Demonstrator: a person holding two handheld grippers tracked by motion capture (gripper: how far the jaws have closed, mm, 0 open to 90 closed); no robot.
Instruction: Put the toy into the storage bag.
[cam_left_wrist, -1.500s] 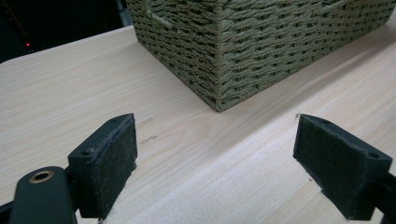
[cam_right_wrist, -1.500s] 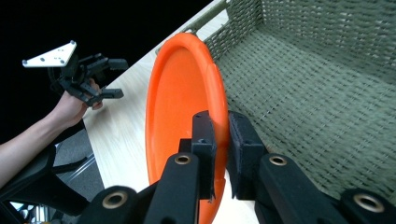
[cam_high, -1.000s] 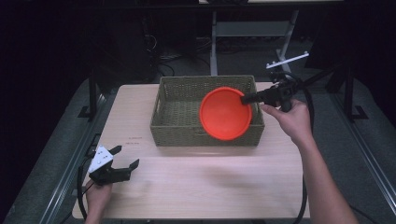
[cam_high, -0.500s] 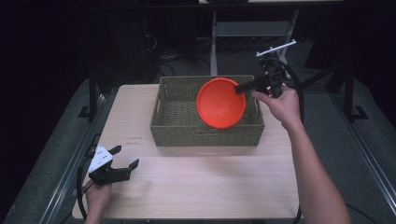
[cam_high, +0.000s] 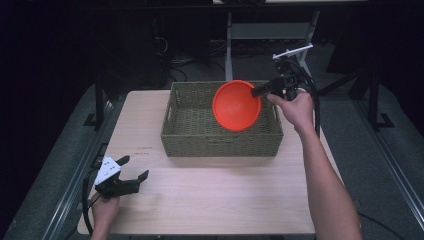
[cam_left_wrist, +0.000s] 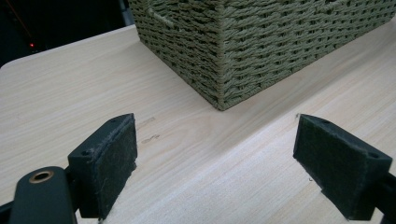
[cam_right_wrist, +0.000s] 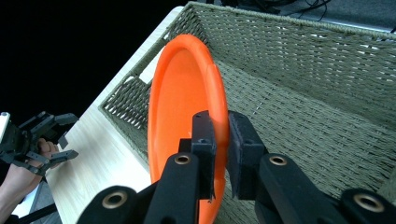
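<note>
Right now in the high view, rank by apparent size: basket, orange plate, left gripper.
1. basket, clearly the largest.
2. orange plate, held tilted over the basket by the right gripper.
3. left gripper, smallest, though it sits nearer the camera, which flatters its size.

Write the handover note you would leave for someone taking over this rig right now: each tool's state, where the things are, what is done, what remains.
Right tool: shut on the rim of the orange plate, holding it on edge, tilted, over the woven basket.
Left tool: open, holding nothing, low over the near left of the table, apart from the basket.
Done: plate gripped and carried above the basket.
Left: probably lower the plate into the basket and let go; it is not yet resting inside.
</note>
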